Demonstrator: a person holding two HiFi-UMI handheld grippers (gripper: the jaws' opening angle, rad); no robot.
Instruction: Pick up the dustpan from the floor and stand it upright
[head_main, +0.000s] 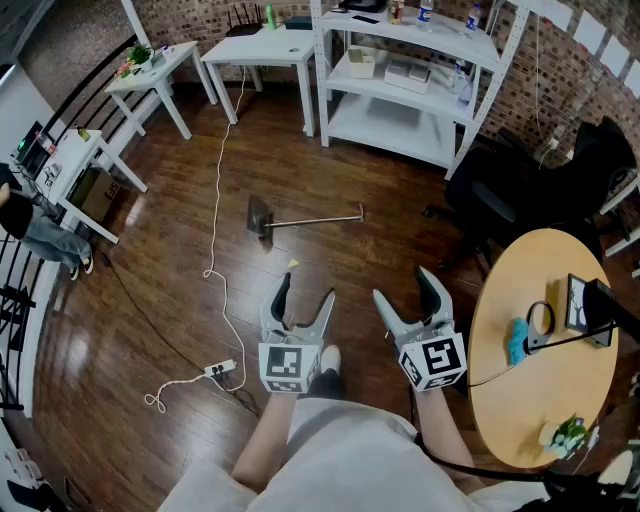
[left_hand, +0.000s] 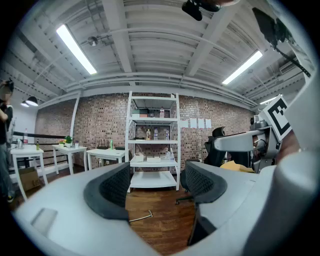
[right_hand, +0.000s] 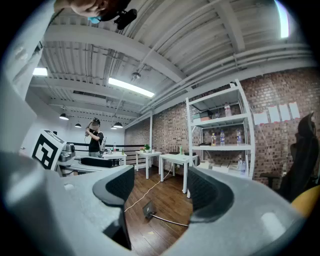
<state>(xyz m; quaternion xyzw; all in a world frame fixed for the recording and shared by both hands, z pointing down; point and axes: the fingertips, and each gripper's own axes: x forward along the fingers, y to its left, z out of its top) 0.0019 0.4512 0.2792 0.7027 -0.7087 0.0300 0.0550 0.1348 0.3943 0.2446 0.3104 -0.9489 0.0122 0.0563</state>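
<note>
The dustpan (head_main: 262, 217) lies flat on the wooden floor ahead of me, its long metal handle (head_main: 318, 220) stretching to the right. In the right gripper view the dustpan (right_hand: 148, 210) shows between the jaws, far off. The left gripper view catches only the handle's end (left_hand: 143, 216). My left gripper (head_main: 306, 298) and right gripper (head_main: 404, 284) hang side by side near my body, well short of the dustpan. Both stand open with nothing between their fingers.
A white cable (head_main: 217, 200) runs down the floor left of the dustpan to a power strip (head_main: 222, 370). White shelving (head_main: 410, 75) and white tables (head_main: 262, 50) line the brick wall. A black office chair (head_main: 510, 190) and a round wooden table (head_main: 540, 350) stand at right. A person (right_hand: 95, 137) stands at far left.
</note>
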